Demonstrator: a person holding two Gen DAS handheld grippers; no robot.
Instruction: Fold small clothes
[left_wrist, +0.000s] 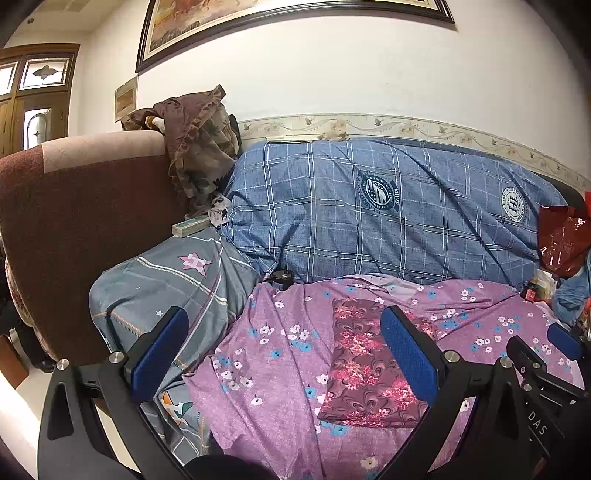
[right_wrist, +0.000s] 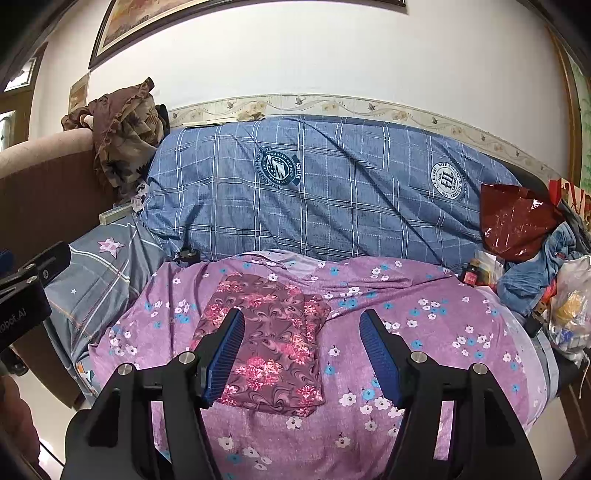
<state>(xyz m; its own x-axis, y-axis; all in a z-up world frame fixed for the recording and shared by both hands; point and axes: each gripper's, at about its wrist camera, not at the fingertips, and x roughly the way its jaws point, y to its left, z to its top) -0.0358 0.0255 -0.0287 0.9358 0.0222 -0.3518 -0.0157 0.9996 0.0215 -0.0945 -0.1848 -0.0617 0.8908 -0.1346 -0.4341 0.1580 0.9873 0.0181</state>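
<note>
A small maroon floral garment (left_wrist: 364, 365) lies folded into a flat rectangle on the purple flowered sheet (left_wrist: 280, 350); it also shows in the right wrist view (right_wrist: 273, 343). My left gripper (left_wrist: 284, 325) is open and empty, held above the sheet to the garment's left. My right gripper (right_wrist: 303, 325) is open and empty, hovering over the garment's right edge, on the purple sheet (right_wrist: 424, 332). The right gripper's body shows at the right edge of the left wrist view (left_wrist: 535, 373).
A blue plaid quilt (right_wrist: 332, 192) lies behind along the wall. A grey star-patterned pillow (left_wrist: 166, 291) and a brown sofa arm (left_wrist: 74, 221) are at the left. A red plastic bag (right_wrist: 513, 221), a small bottle (right_wrist: 471, 275) and piled clothes (right_wrist: 535, 266) crowd the right.
</note>
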